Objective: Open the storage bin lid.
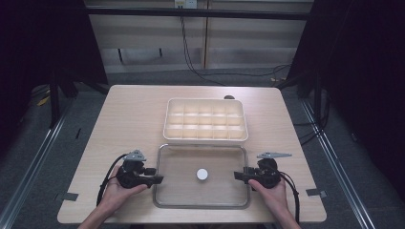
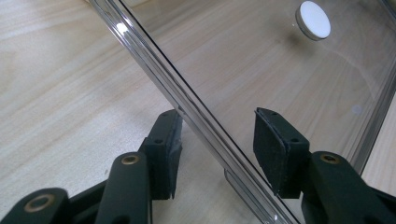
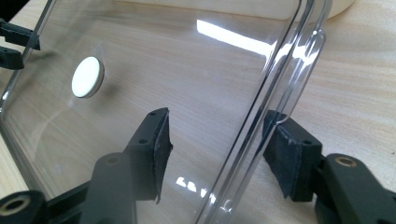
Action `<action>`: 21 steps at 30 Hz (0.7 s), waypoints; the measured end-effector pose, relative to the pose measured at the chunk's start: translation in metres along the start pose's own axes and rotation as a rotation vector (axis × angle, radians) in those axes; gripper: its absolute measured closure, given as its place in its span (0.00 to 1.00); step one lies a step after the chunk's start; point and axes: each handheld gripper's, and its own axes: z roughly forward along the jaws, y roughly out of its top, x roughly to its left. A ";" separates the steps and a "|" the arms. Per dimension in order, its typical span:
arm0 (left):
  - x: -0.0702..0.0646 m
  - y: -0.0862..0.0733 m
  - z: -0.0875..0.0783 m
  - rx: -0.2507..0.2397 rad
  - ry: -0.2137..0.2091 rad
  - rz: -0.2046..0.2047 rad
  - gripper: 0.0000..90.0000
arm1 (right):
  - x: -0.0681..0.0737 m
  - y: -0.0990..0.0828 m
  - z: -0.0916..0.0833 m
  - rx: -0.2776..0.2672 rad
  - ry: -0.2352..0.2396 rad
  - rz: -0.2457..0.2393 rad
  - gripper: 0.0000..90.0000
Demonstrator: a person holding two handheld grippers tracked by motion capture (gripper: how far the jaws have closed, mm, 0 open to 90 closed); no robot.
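Cream compartment tray on wooden table; black cables across floor behind.

Your left gripper and right gripper sit at opposite short sides of the clear lid, white knob at its center, cream divided tray just beyond it.

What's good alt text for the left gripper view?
The left tool straddles the rim of a clear lid, jaws open on either side of it. A white round knob sits on the lid at top right, and the wooden table lies beneath.
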 end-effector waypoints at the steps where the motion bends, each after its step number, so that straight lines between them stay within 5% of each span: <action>1: 0.000 0.000 0.000 0.003 -0.002 -0.001 0.58 | 0.001 0.000 0.000 0.001 -0.005 0.003 0.47; 9: -0.001 -0.002 0.004 0.065 -0.005 -0.012 0.50 | 0.002 -0.002 -0.002 0.005 -0.053 0.002 0.40; 12: 0.003 -0.003 0.004 0.046 -0.026 -0.053 0.48 | -0.001 -0.003 -0.008 -0.038 -0.012 0.013 0.40; 14: 0.002 -0.003 0.003 0.047 0.023 -0.016 0.51 | -0.001 -0.002 -0.011 -0.063 -0.017 0.007 0.40; 21: 0.002 0.001 -0.006 -0.016 0.030 -0.017 0.42 | 0.003 0.002 -0.022 -0.124 -0.033 -0.036 0.37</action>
